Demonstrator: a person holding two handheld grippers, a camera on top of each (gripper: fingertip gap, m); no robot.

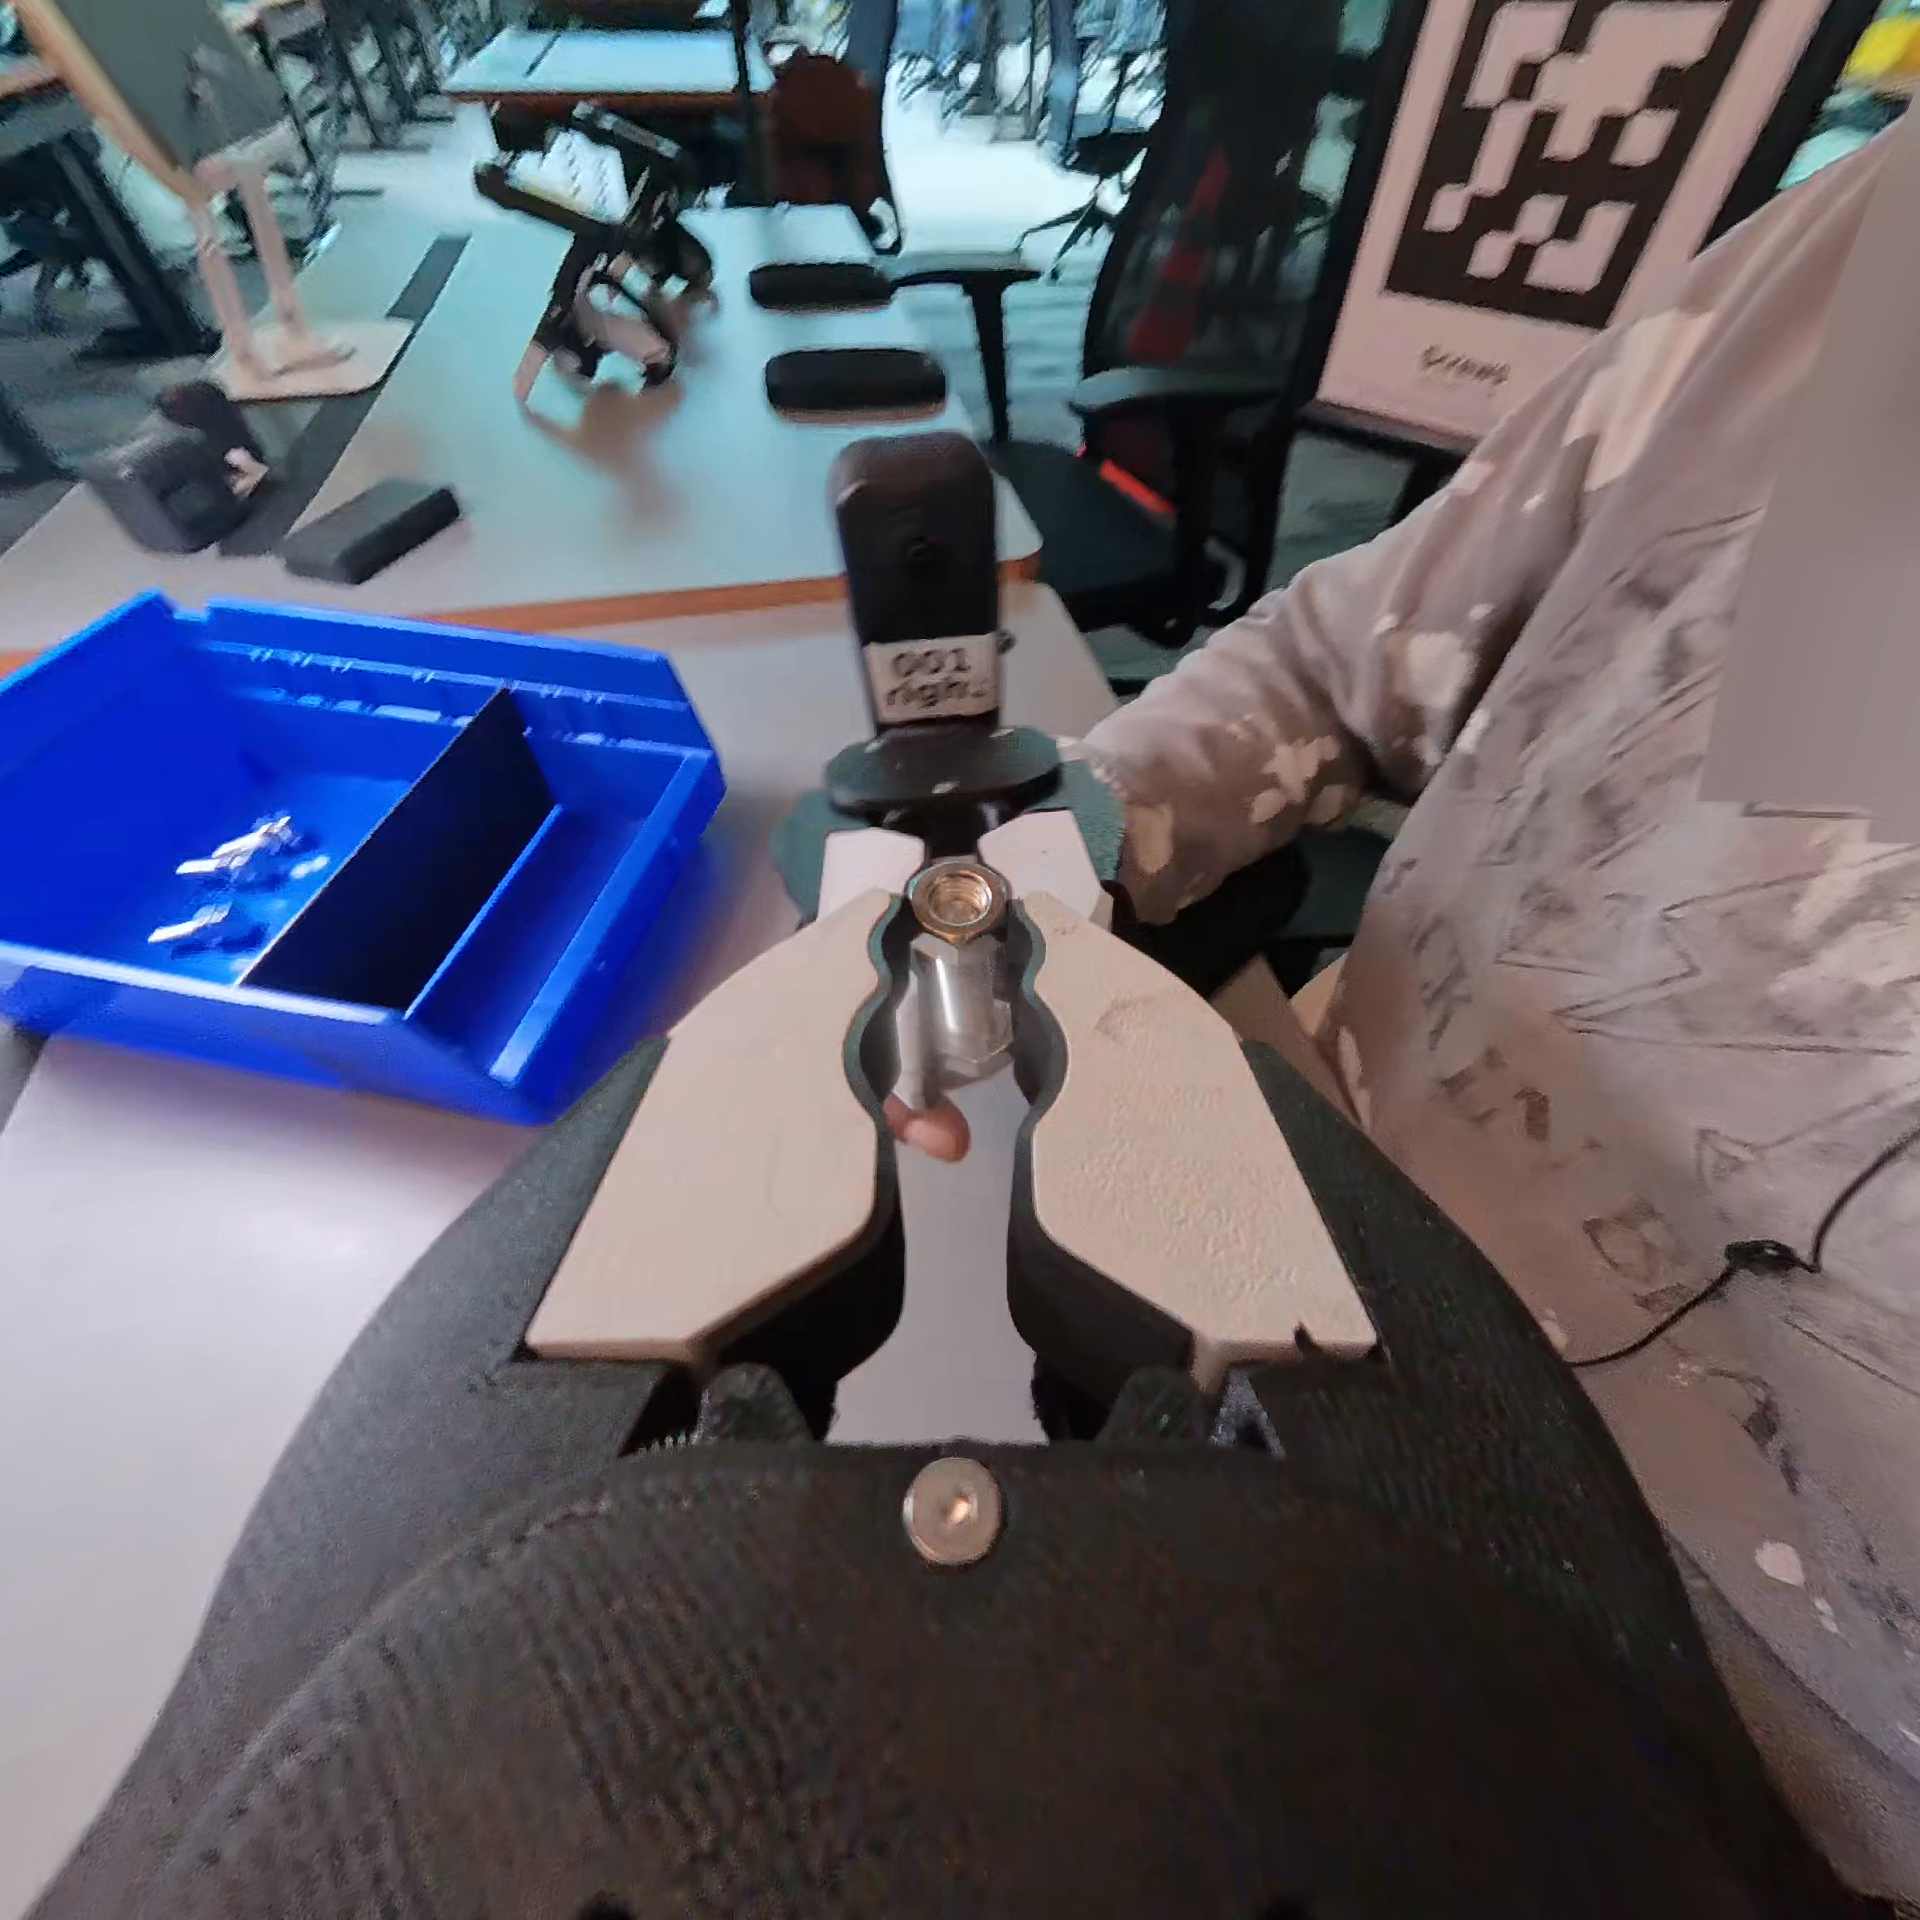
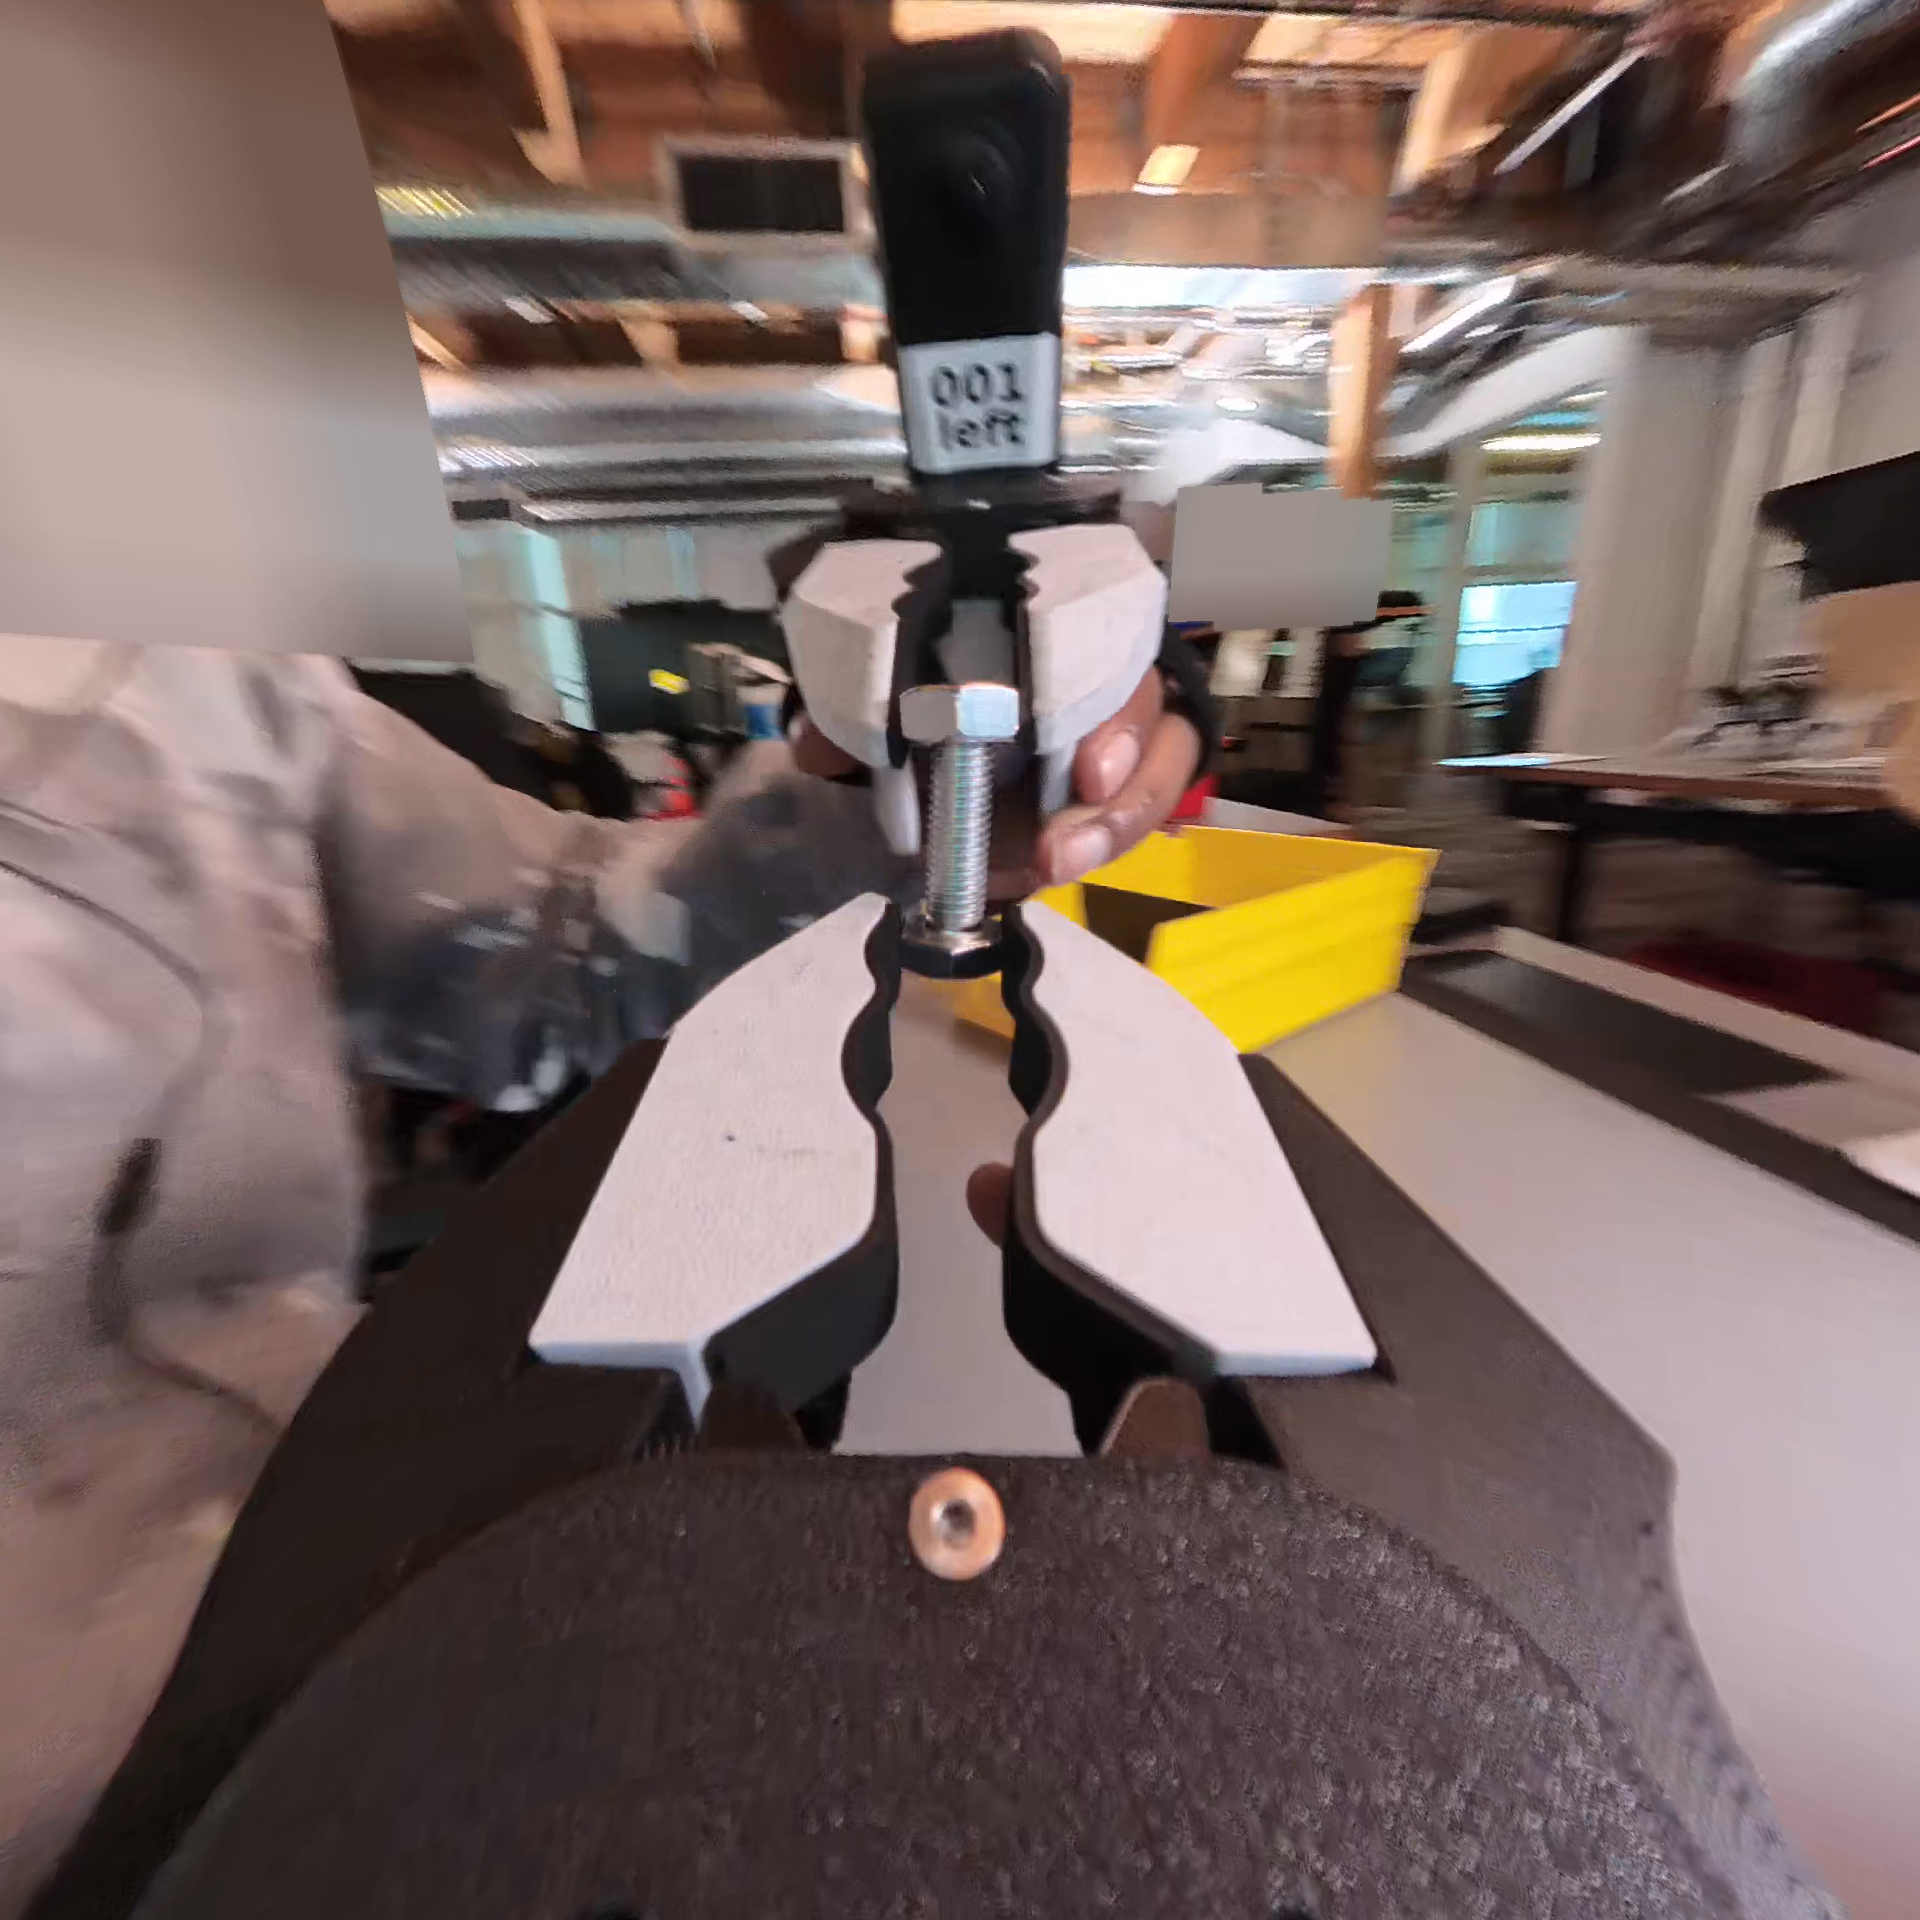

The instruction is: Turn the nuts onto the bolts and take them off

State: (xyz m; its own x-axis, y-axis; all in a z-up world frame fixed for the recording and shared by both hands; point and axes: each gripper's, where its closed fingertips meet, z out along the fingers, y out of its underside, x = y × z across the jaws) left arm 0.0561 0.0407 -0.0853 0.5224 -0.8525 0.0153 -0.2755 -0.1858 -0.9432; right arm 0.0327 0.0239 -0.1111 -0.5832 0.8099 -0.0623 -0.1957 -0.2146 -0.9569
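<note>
Open-plan office-workshop, desks [image 1: 665,520], mesh chairs [image 1: 1174,343], exposed ceiling ducts [image 2: 644,260]

A bright blue bin [image 1: 343,831] with a darker blue divider is sitting on the pale grey desk [image 1: 208,1247], silvery metal pieces glinting inside it. The left gripper [image 1: 956,935] is showing off-white finger plates edged in black on a black textured body. The bolt [image 2: 958,821] and nut [image 2: 940,940] are shining silver. Beyond the bolt, a yellow bin [image 2: 1278,935] is glowing. The person's sleeve [image 1: 1455,727] is wearing a mottled grey-and-white print.
</note>
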